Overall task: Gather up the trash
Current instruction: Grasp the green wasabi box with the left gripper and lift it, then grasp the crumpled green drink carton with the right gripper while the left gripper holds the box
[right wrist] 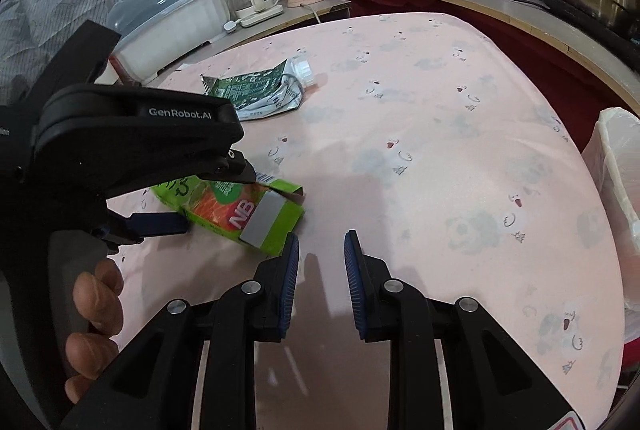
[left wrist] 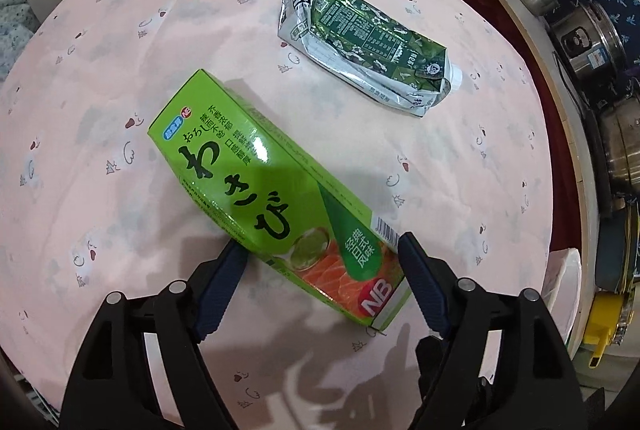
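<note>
Left tool [left wrist: 322, 254] spread around green box [left wrist: 256, 182], pads touching its sides, crushed carton [left wrist: 368, 46] beyond, right tool [right wrist: 321, 242] apart over pink bench [right wrist: 440, 170]

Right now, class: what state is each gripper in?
Left gripper: open, jaws straddling the bright green cardboard wasabi box, not yet clamped.
Right gripper: open, empty.

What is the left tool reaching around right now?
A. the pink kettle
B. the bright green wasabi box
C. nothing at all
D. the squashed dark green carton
B: the left tool has its open fingers on either side of the bright green wasabi box, while the squashed dark green carton lies apart, farther across the pink table.
</note>
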